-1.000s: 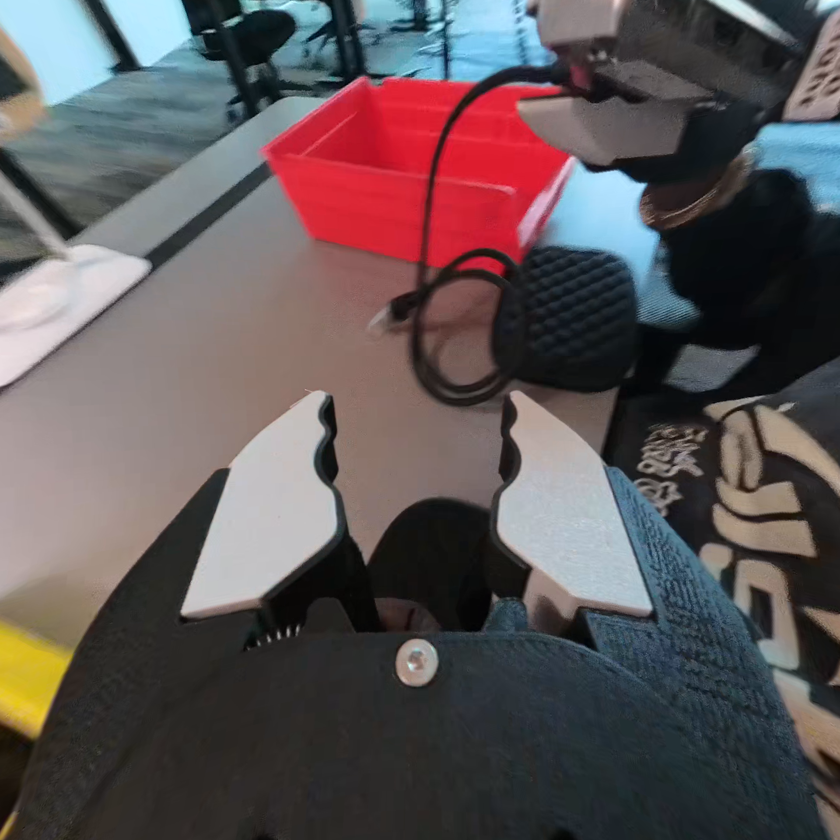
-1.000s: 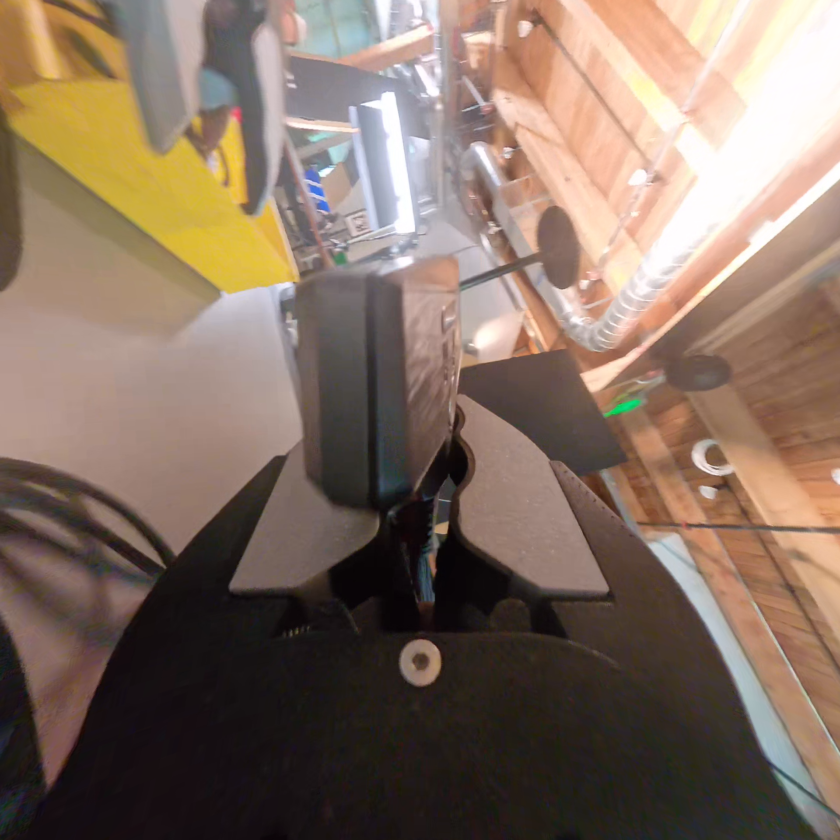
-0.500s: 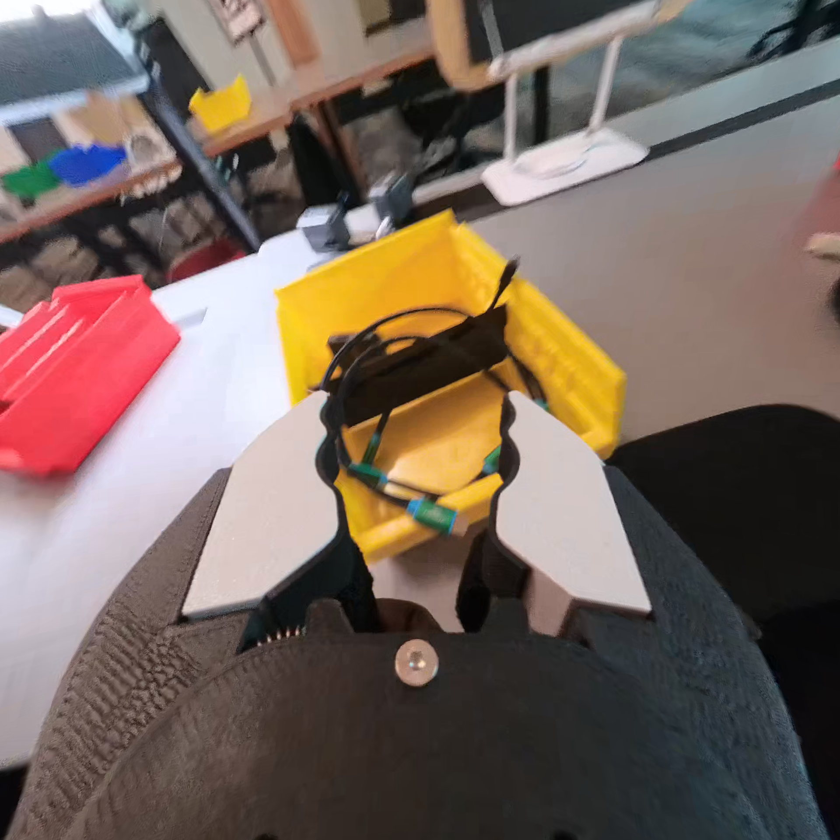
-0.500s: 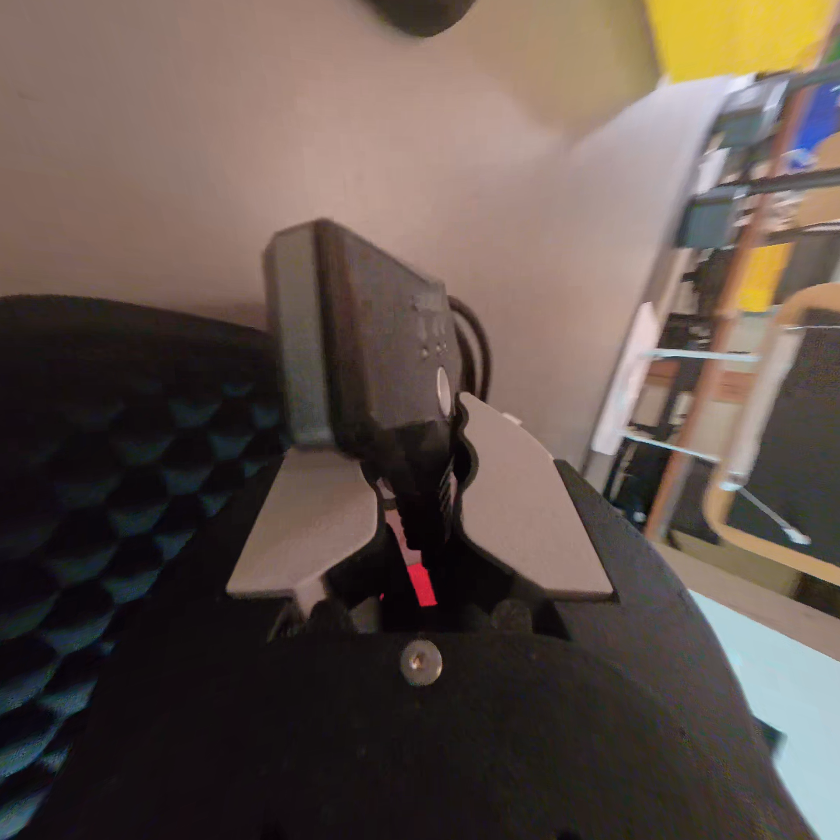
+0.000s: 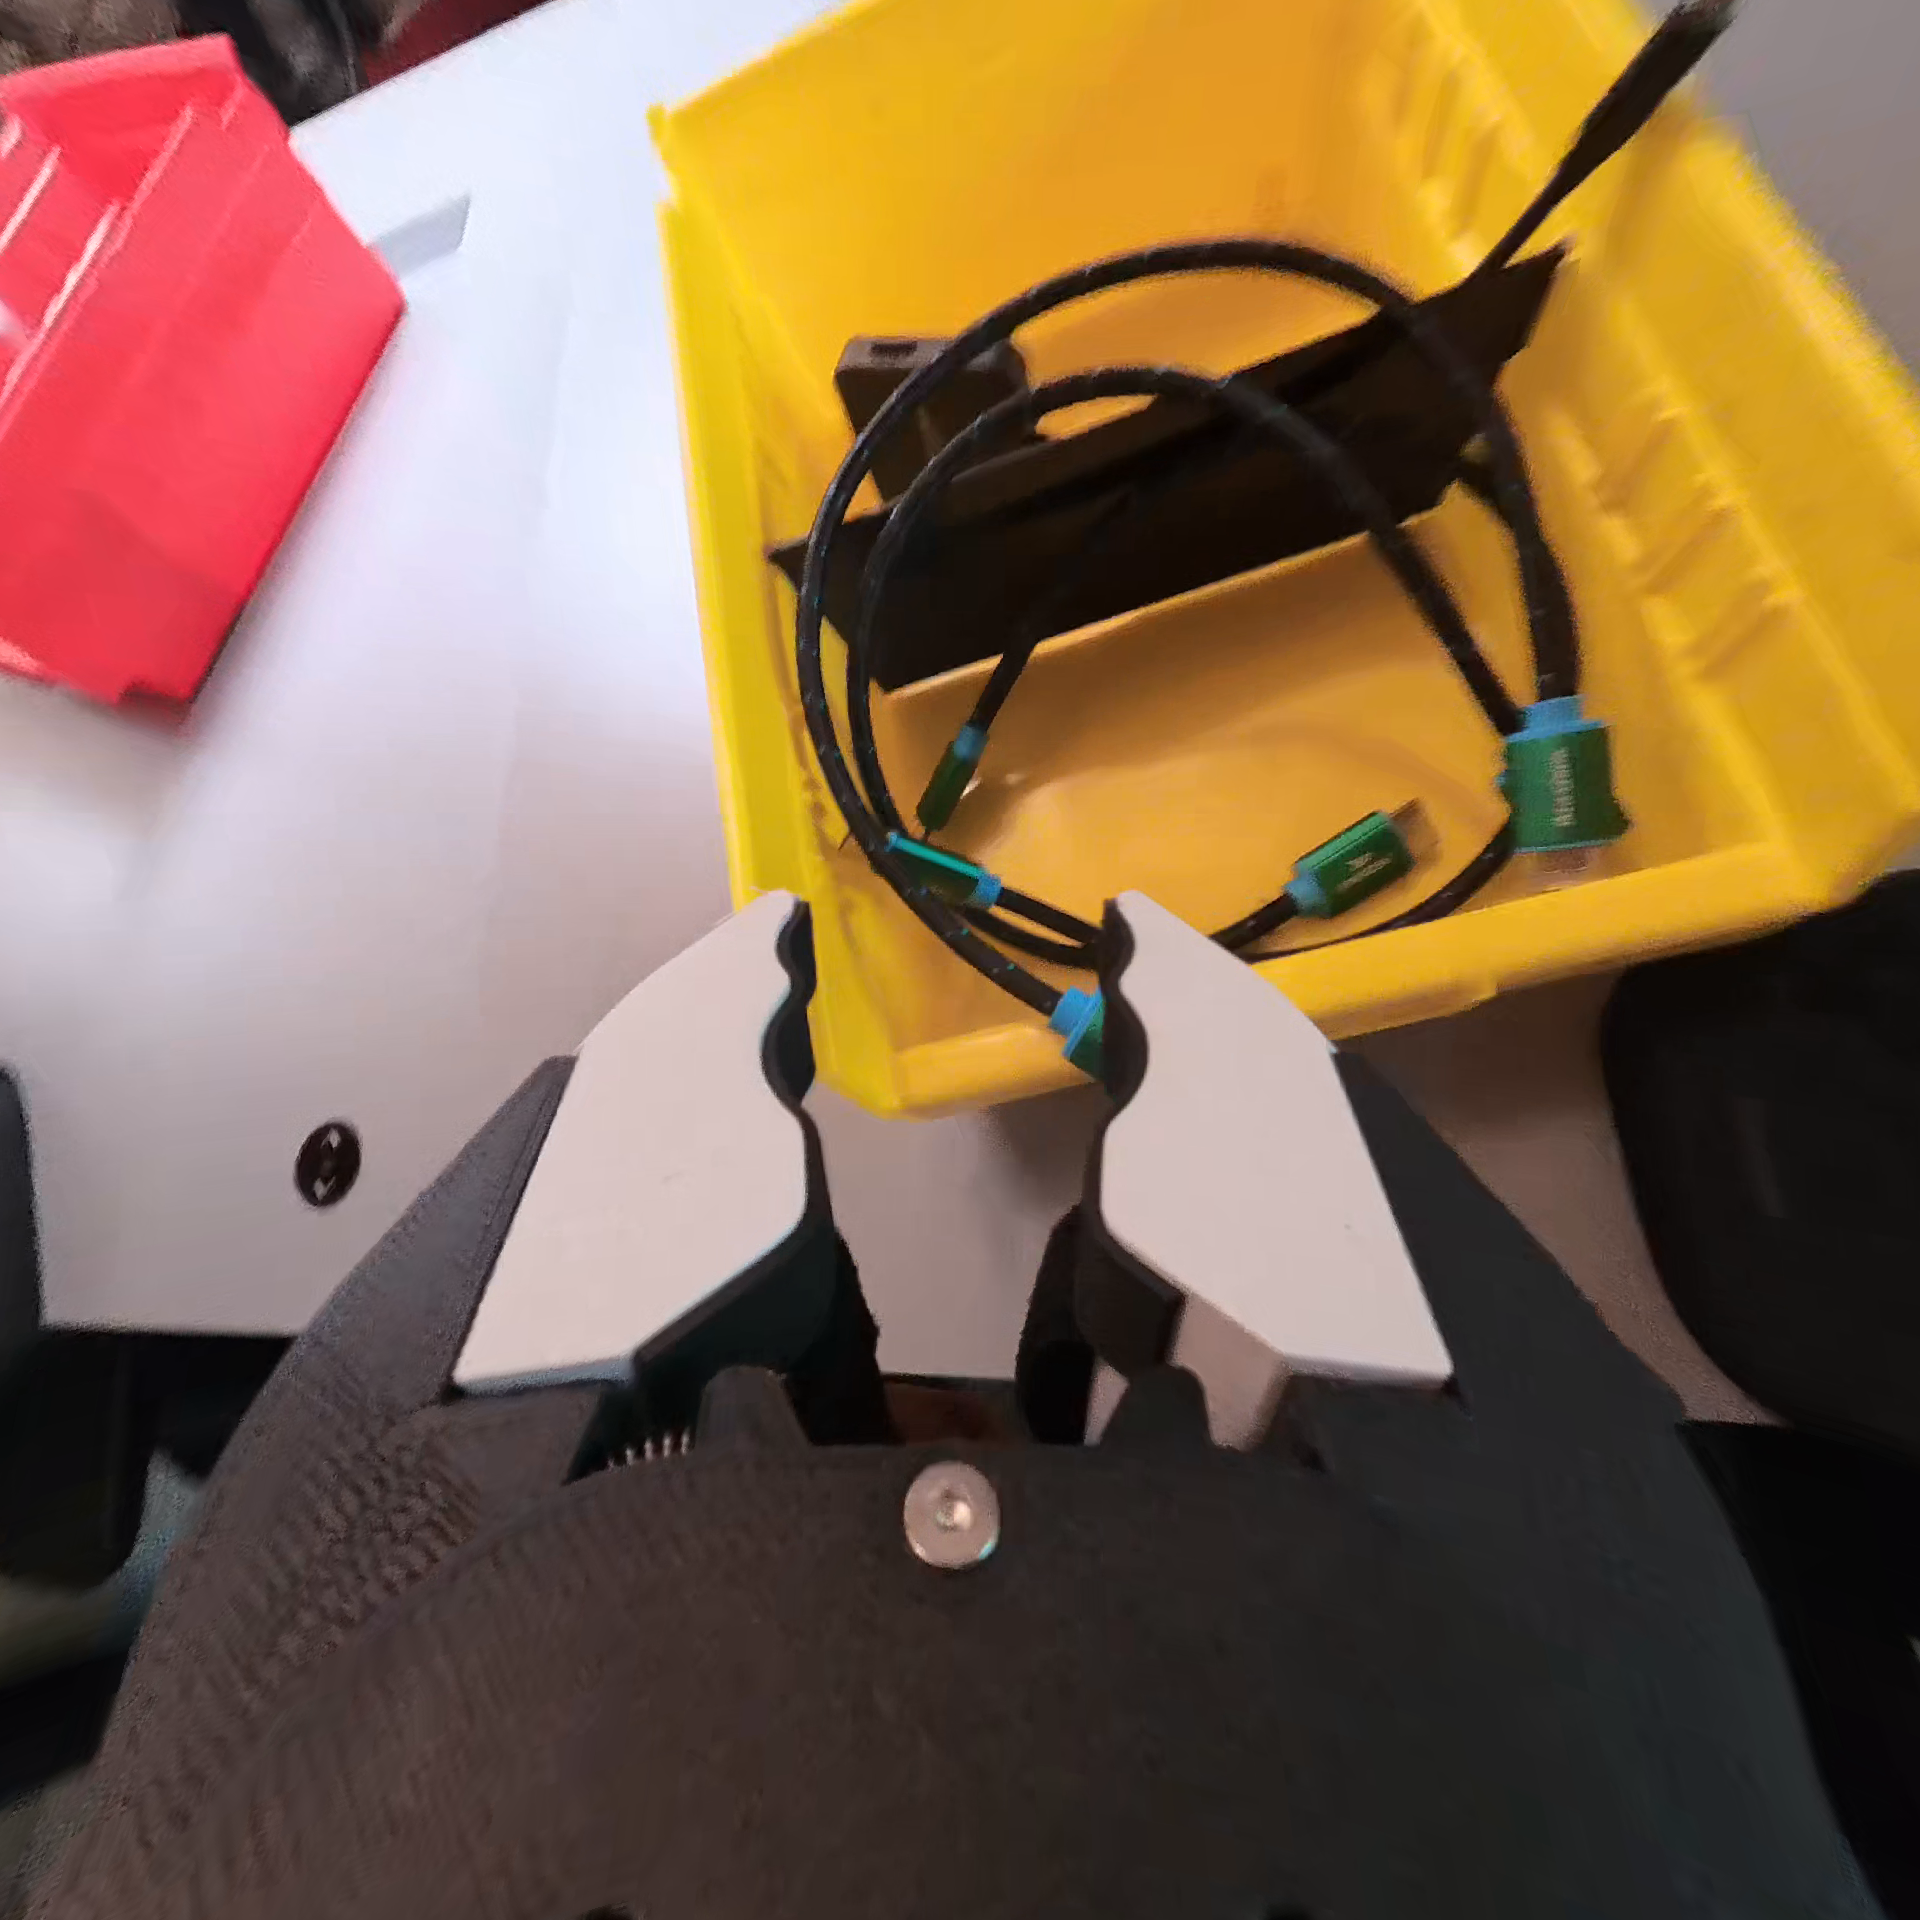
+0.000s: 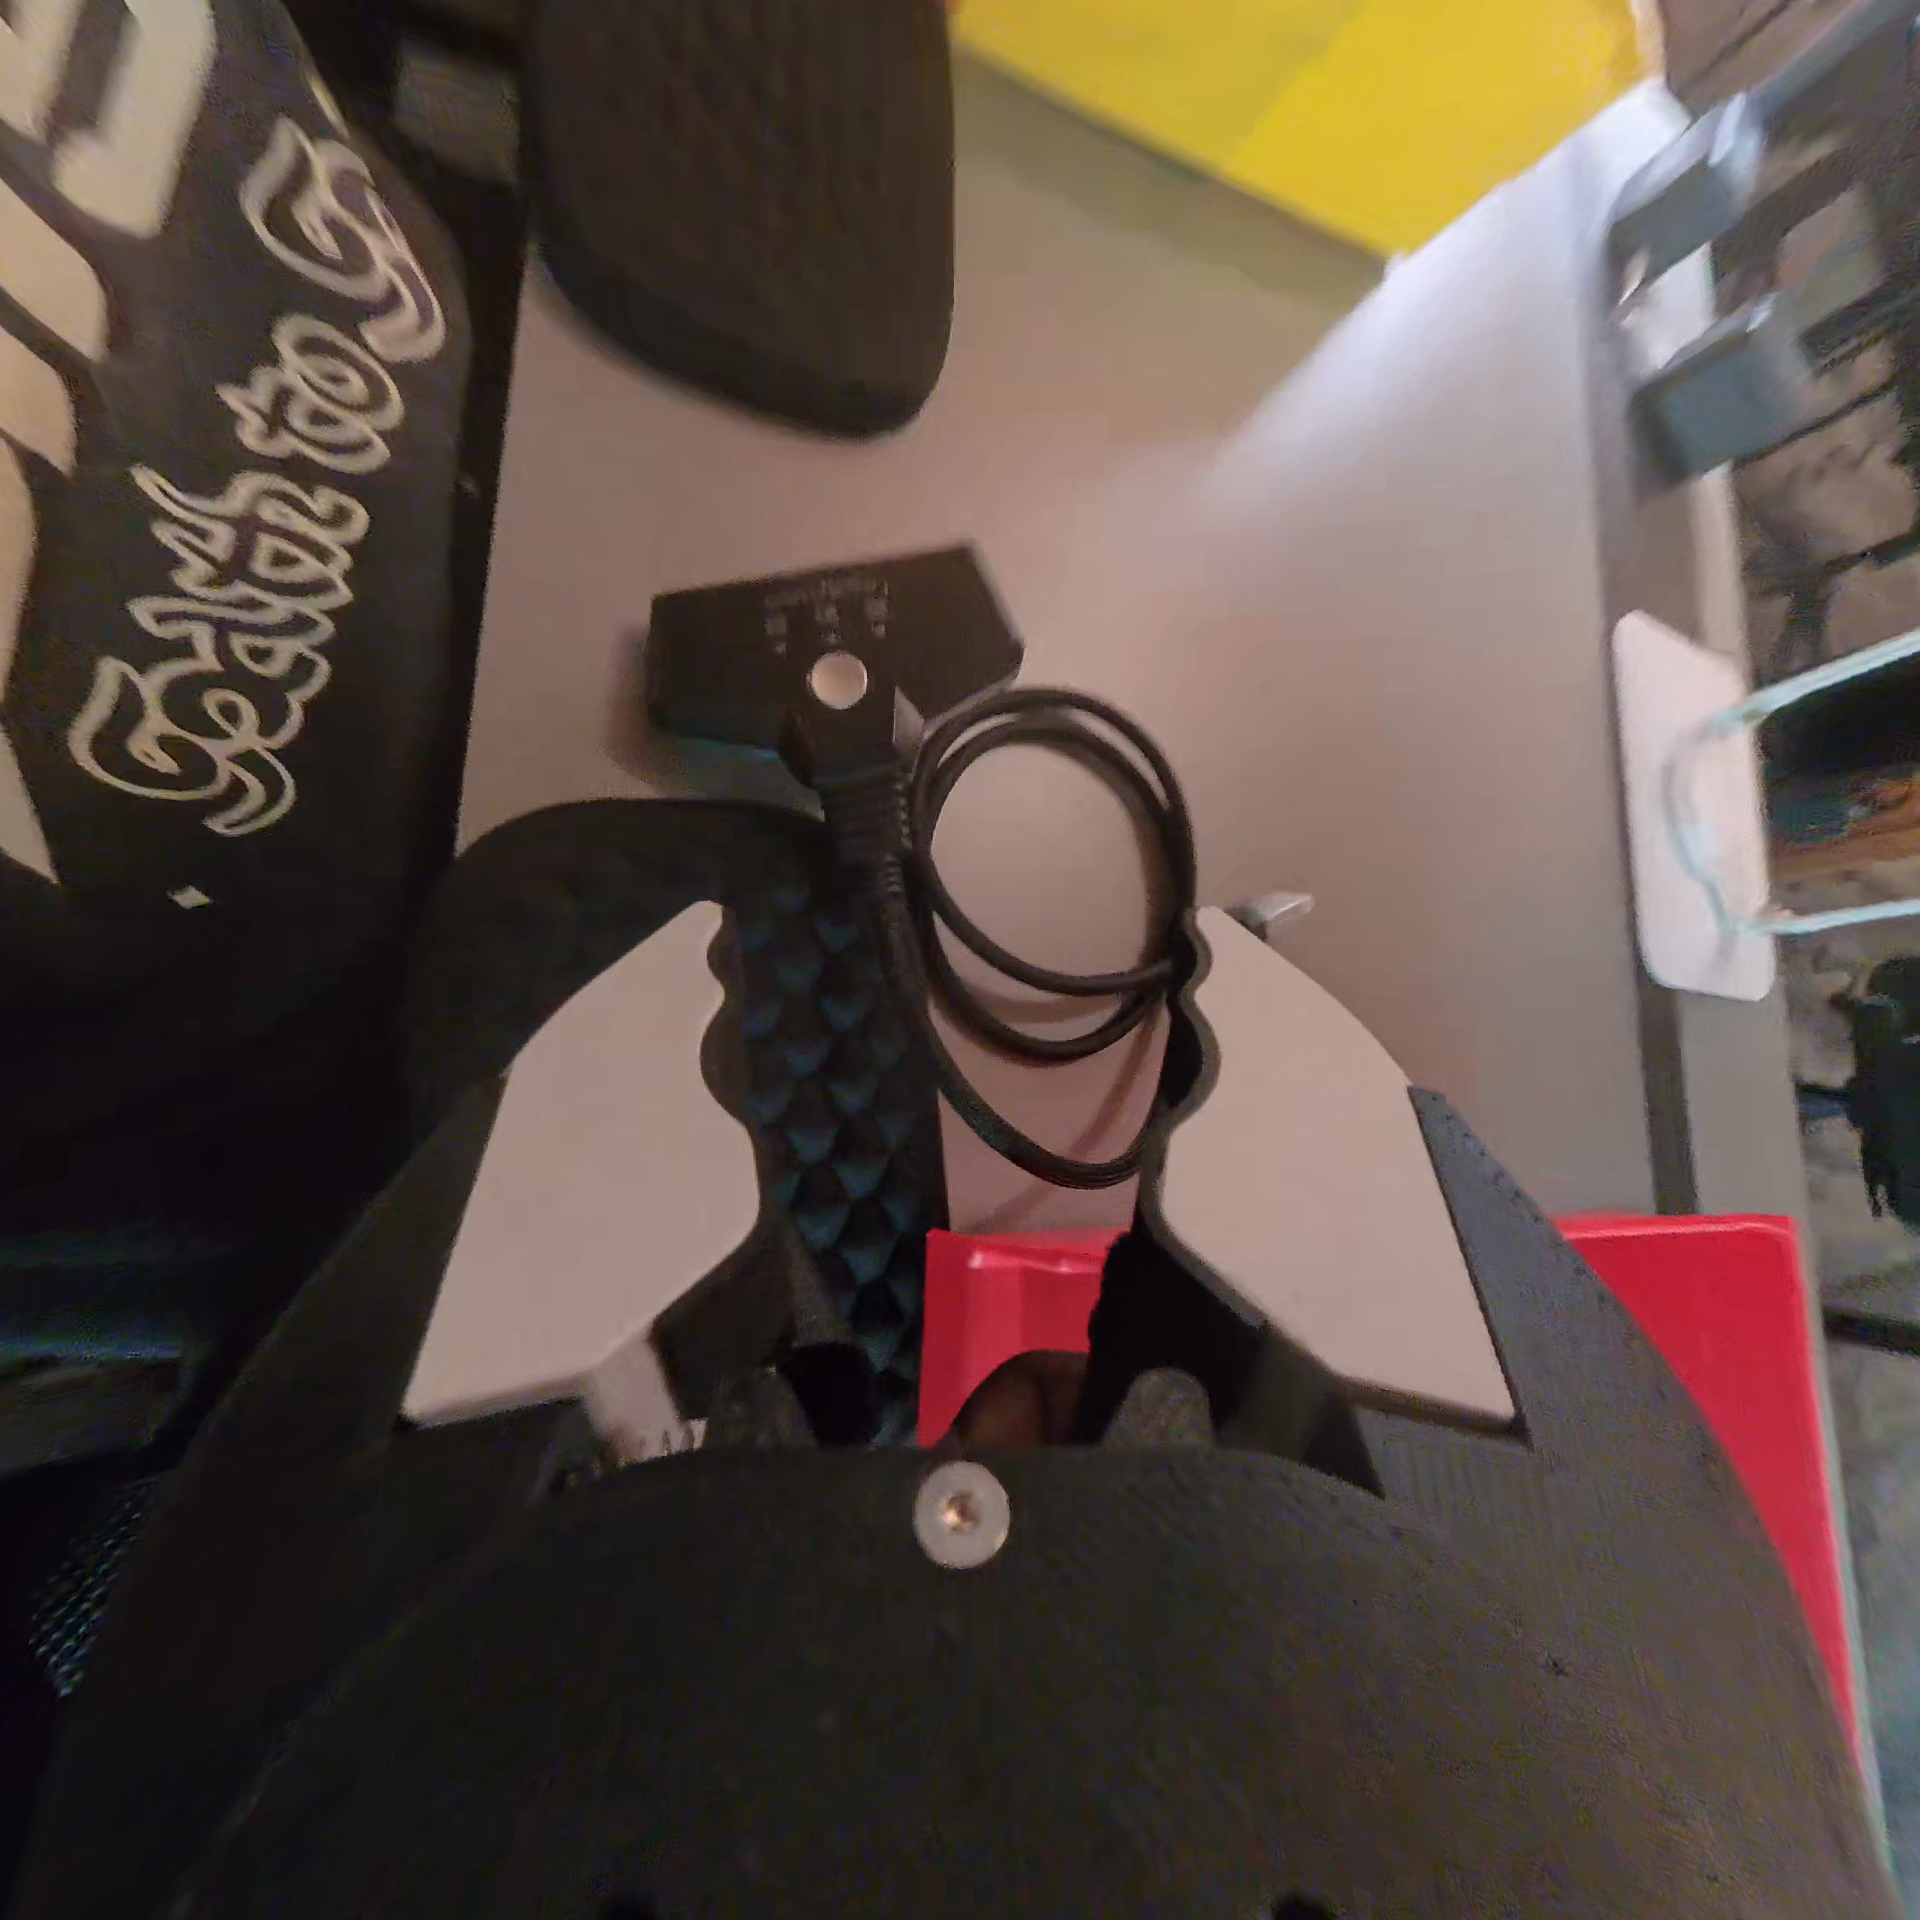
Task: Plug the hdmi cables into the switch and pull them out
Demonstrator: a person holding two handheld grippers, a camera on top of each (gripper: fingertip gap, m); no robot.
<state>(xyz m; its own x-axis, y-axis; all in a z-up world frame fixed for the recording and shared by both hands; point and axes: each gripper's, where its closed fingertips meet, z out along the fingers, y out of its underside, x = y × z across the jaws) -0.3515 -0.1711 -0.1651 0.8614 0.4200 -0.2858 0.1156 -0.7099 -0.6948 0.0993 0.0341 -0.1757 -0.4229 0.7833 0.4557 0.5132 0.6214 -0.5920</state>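
My left gripper (image 5: 951, 997) hung wide open and empty just over the near rim of the yellow bin (image 5: 1174, 1049), where the cables (image 5: 831, 644) lay coiled in loose loops across a black divider (image 5: 1132, 488). My right gripper (image 6: 956, 997) was spread open too, holding nothing, with the switch (image 6: 831, 644) flat on the grey table (image 6: 1299, 571) ahead of it and well apart from the bin.

I judged the cables light and floppy, the braided jacket giving fair friction but no stiffness, so a pinch on the cord would let the plug droop and wander. The green plugs (image 5: 1564, 784) were the rigid part, and I reckoned the place to take hold was across the flat faces of a plug body, just behind the metal tip. The one in the middle of the bin (image 5: 1361, 857) lay with its long axis slanting up to the right, tip toward the far right wall (the easiest to read of them). Another plug (image 5: 1075, 1023) sat partly hidden behind my right finger (image 5: 1236, 1153), so I could not tell its heading.

The switch looked like a small, hard, light box likely to skate when pushed, its long side across my view and its own thin cord (image 6: 1049, 883) trailing toward me in a coil. Its ports were not visible from here.
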